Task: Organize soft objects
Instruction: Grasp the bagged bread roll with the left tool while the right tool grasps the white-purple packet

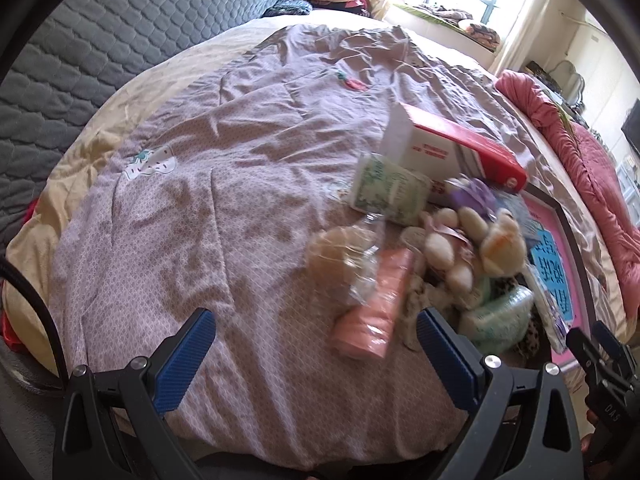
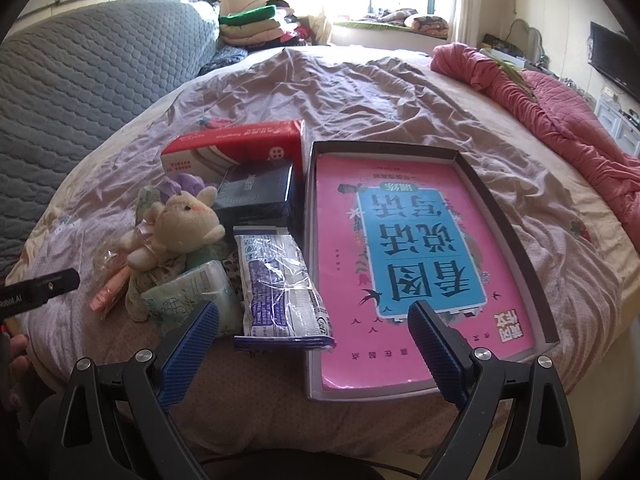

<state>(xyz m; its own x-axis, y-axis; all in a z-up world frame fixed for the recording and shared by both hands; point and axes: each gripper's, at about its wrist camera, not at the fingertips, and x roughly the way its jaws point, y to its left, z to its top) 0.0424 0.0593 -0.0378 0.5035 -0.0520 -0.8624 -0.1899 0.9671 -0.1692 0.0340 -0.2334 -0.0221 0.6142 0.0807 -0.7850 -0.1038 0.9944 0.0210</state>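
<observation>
A pile of soft things lies on the bed near its front edge. A cream plush toy (image 2: 182,222) (image 1: 472,248) sits on top, with green tissue packs (image 2: 192,300) (image 1: 390,194), a pink pack (image 1: 378,306) and a clear plastic pack with blue print (image 2: 280,284) around it. Beside the pile lies a shallow box with a pink book (image 2: 412,256) (image 1: 554,268). My left gripper (image 1: 316,350) hovers open just before the pink pack. My right gripper (image 2: 314,340) hangs open over the plastic pack and the box's near corner. Nothing is between either pair of fingers.
A red and white carton (image 2: 236,152) (image 1: 456,146) and a dark box (image 2: 256,192) lie behind the pile. A crumpled pink quilt (image 2: 548,112) runs along the bed's right side. The grey quilted headboard (image 2: 80,80) stands left. Folded clothes (image 2: 256,26) are stacked at the back.
</observation>
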